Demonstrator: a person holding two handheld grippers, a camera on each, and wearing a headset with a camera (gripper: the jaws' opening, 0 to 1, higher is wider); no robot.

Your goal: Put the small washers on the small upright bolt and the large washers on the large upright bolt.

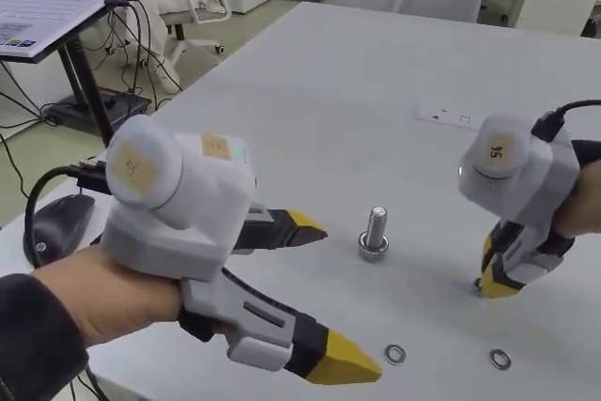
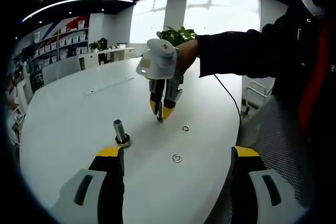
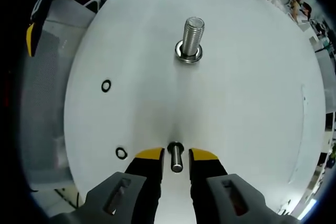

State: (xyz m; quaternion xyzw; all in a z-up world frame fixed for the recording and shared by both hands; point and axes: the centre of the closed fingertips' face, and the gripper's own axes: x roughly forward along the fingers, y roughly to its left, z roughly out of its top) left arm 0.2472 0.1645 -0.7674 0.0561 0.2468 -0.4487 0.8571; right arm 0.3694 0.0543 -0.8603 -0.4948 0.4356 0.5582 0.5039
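Closely, right gripper view: small bolt [image 3: 175,160] between right claw [image 3: 177,153], grip unclear; head view: left claw [image 1: 336,298] apart.

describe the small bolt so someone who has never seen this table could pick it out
On the white table, find the large upright bolt standing in the open. To its right in the head view the right claw points down at the table, and the small bolt stands between its yellow ends. It is much thinner than the large bolt and is the one flanked by a claw.
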